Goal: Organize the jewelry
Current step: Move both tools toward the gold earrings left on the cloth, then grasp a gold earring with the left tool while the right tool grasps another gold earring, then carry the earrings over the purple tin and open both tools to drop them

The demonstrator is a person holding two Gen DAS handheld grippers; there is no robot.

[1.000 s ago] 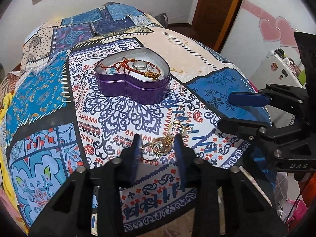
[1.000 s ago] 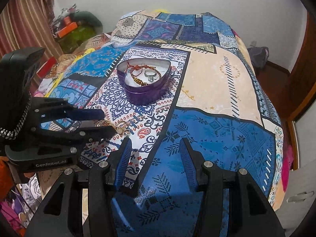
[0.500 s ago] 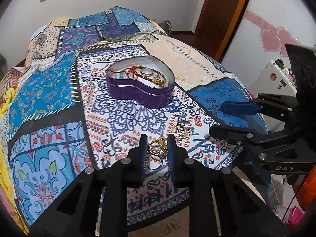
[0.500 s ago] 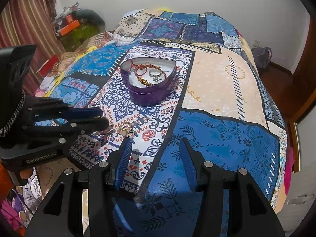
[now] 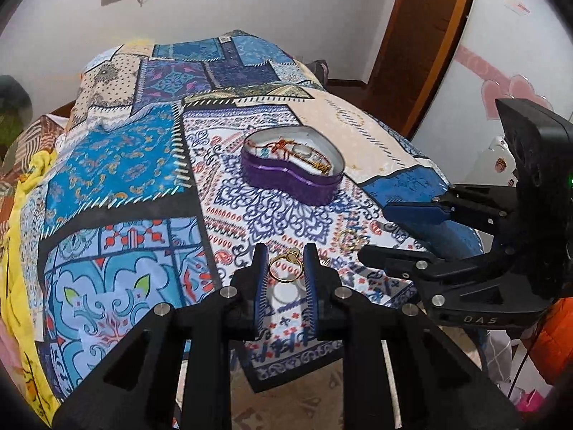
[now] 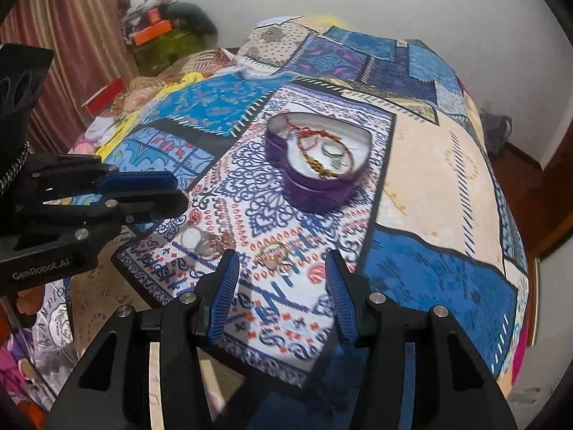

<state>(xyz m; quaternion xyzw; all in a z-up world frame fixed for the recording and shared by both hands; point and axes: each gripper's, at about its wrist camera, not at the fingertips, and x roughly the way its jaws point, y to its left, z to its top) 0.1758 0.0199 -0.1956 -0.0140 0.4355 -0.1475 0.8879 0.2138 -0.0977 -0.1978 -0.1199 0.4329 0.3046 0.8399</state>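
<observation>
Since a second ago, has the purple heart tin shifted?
No. The purple heart tin sits on the same blue medallion of the bedspread.

White walls [image 5: 250, 7], wooden door [image 5: 426, 36], striped curtain [image 6: 71, 36], patchwork-covered bed [image 5: 118, 165]

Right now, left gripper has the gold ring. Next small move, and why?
Probably carry the gold ring, pinched between the left gripper pads, over to the open purple heart-shaped tin: that tin already holds a red cord bracelet, while another gold ring lies on the bedspread.
</observation>
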